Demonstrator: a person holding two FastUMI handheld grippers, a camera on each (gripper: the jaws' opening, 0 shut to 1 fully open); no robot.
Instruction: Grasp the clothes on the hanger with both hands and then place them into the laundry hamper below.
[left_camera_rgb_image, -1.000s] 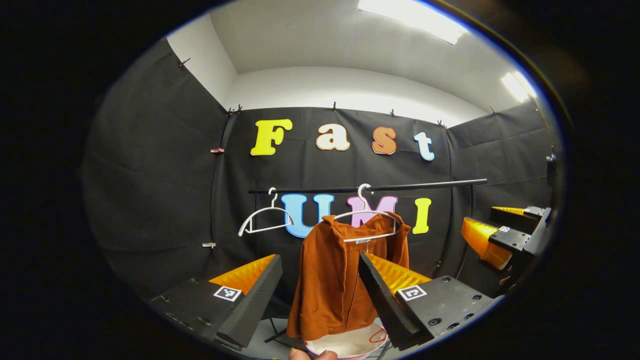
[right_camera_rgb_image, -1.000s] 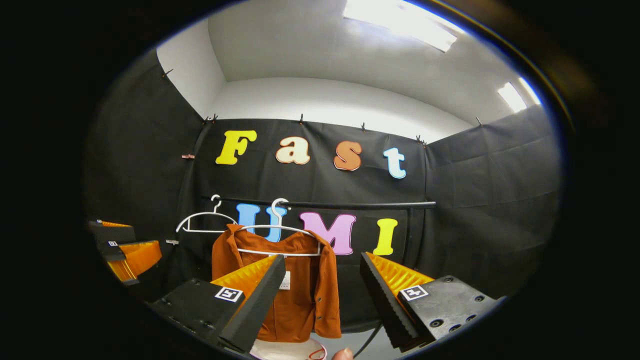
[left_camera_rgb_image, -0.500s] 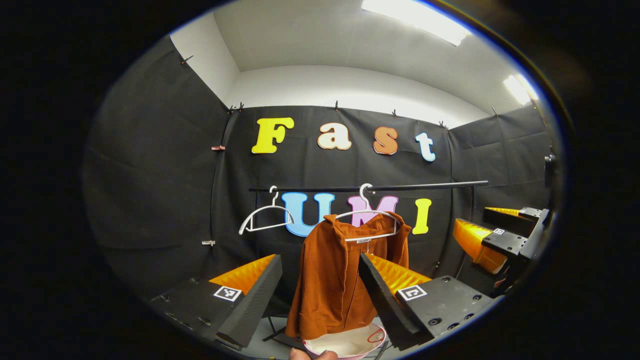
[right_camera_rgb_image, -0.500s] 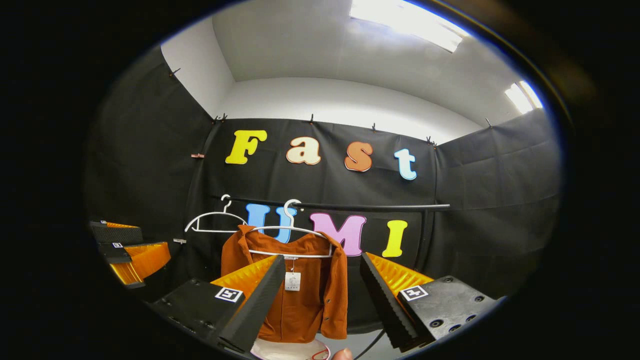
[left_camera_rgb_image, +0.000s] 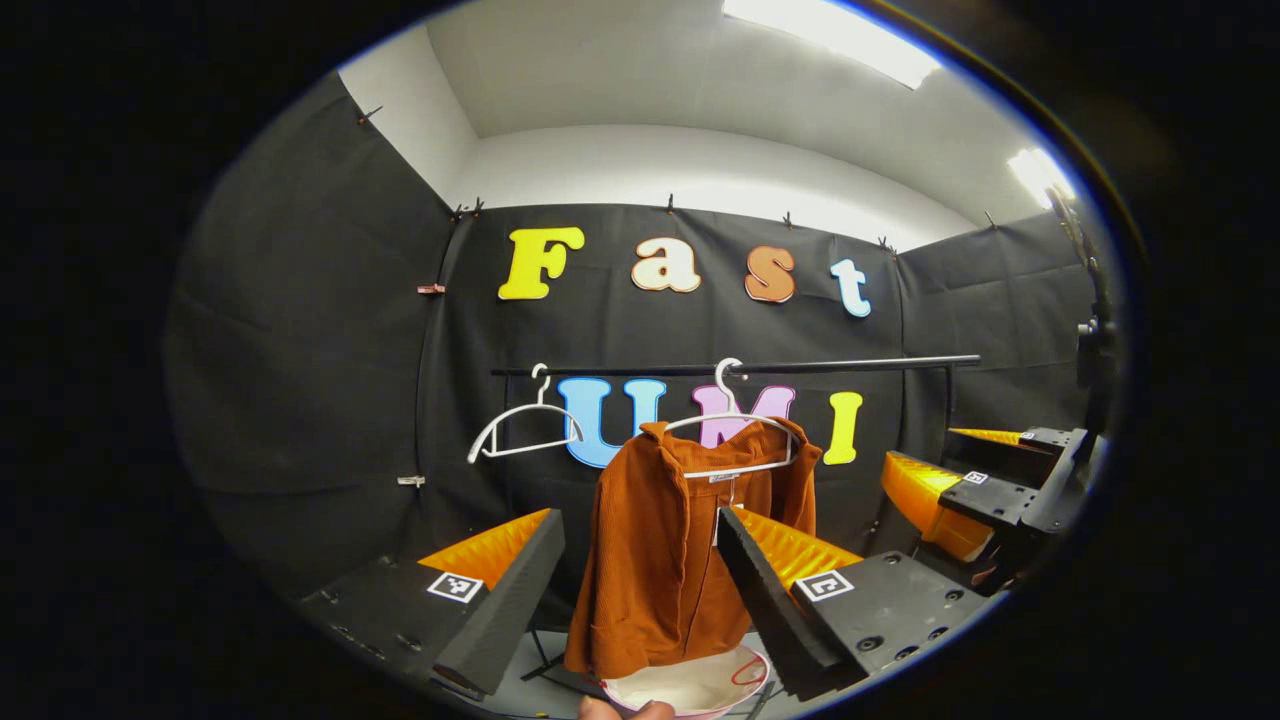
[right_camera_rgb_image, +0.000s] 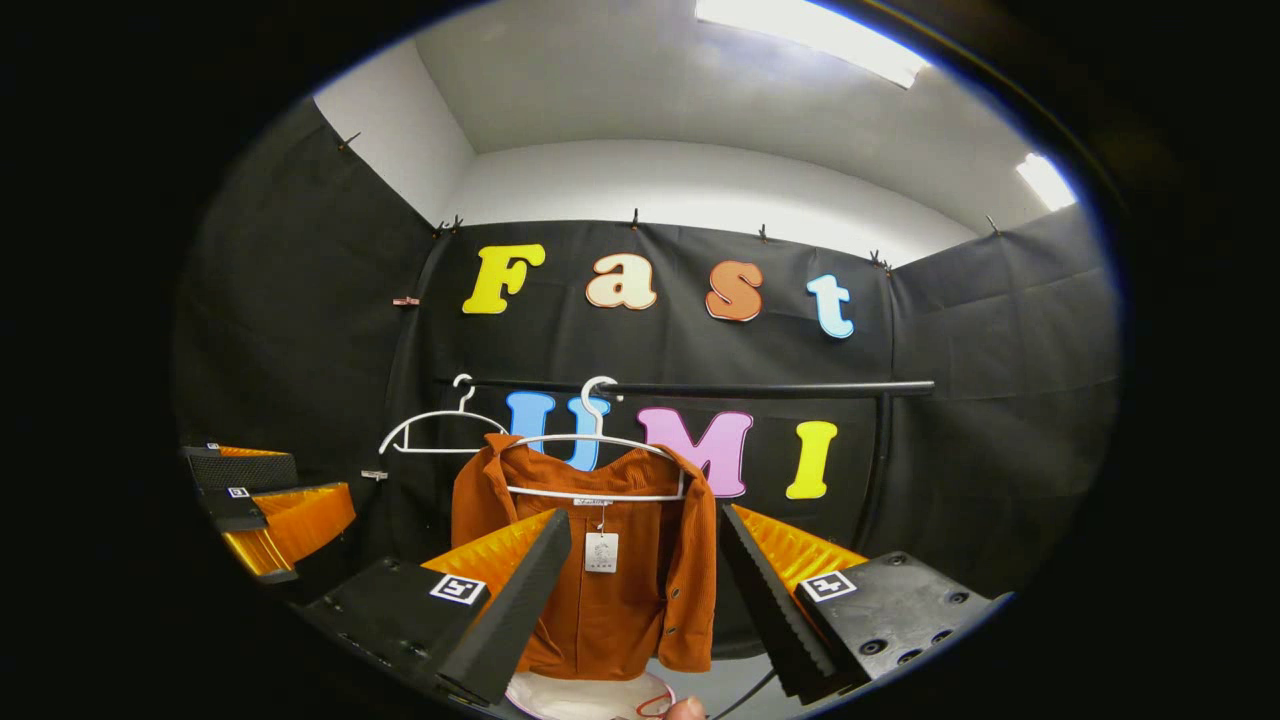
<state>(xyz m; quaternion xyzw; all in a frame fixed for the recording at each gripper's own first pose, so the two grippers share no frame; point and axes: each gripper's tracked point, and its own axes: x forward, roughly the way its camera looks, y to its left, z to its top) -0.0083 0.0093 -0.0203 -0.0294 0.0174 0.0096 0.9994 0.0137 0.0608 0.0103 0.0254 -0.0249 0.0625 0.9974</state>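
Observation:
A rust-orange corduroy jacket (left_camera_rgb_image: 665, 560) (right_camera_rgb_image: 610, 580) hangs on a white hanger (left_camera_rgb_image: 735, 440) (right_camera_rgb_image: 595, 465) from a black rail (left_camera_rgb_image: 850, 365) (right_camera_rgb_image: 780, 388). Under its hem sits the pale rim of the laundry hamper (left_camera_rgb_image: 690, 690) (right_camera_rgb_image: 590, 697). My left gripper (left_camera_rgb_image: 635, 528) is open, a short way back from the jacket, which shows between its fingers. My right gripper (right_camera_rgb_image: 645, 522) is open too, facing the jacket's open front and paper tag. In the left gripper view the right gripper (left_camera_rgb_image: 960, 490) is at the right; in the right gripper view the left gripper (right_camera_rgb_image: 255, 500) is at the left.
An empty white hanger (left_camera_rgb_image: 520, 435) (right_camera_rgb_image: 440, 425) hangs on the rail left of the jacket. Black cloth walls close in the back and both sides. The rail's upright post (right_camera_rgb_image: 880, 460) stands at the right. A thumb tip (left_camera_rgb_image: 625, 709) shows at the bottom edge.
The right gripper has come nearer and turned, so the jacket now sits centred between its fingers. In the left gripper view the jacket has shifted slightly and the right gripper sits lower and further left.

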